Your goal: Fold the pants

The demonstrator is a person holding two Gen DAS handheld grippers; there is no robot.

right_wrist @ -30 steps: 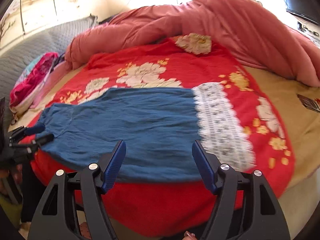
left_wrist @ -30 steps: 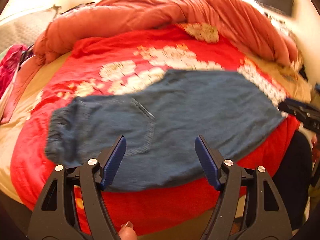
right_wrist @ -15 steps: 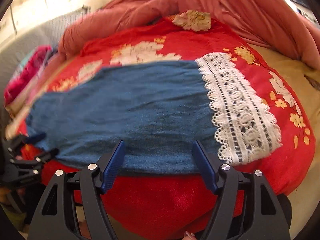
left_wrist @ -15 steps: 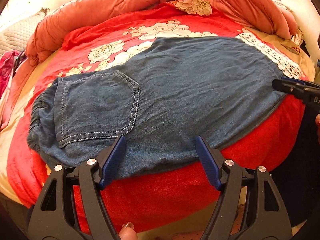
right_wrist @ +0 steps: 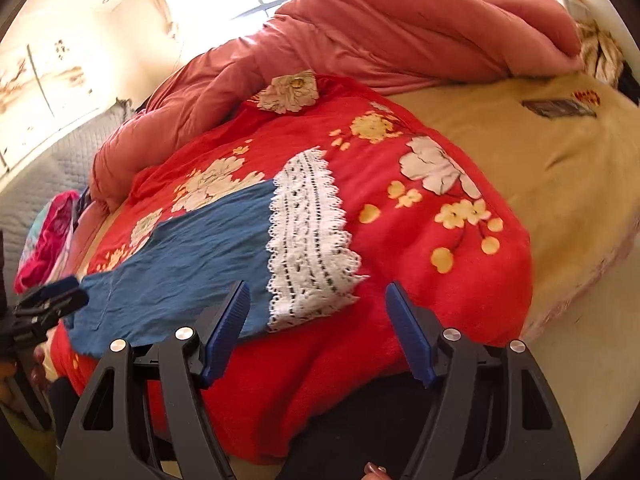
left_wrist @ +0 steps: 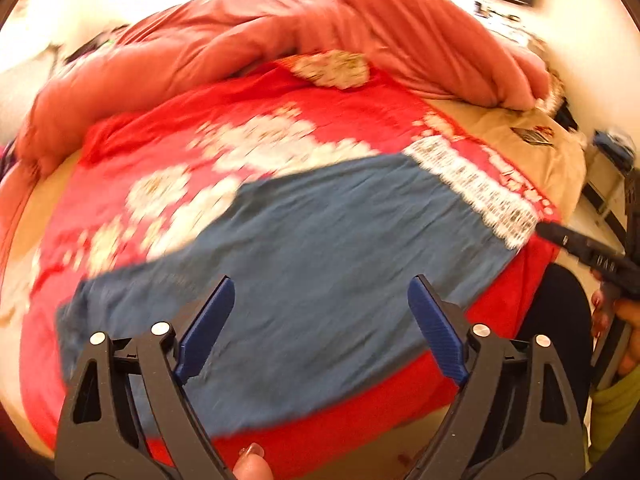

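— Where do the blue denim pants with the white lace cuff lie?

— Flat on the red floral blanket, along the bed's near edge, long axis running side to side. The waist end points toward the left gripper, the lace cuff toward the right gripper.

— Which is nearer the cloth?

— The left gripper hangs over the seat and leg, just above the near edge. The right gripper sits off the cuff's near corner, over bare blanket.

— And the jaws?

— Both spread wide, holding nothing.

— How does the fabric look?

— Single layer, smooth, lightly creased; the left view is blurred, so seams are hard to read. No fold made yet, I'd judge.
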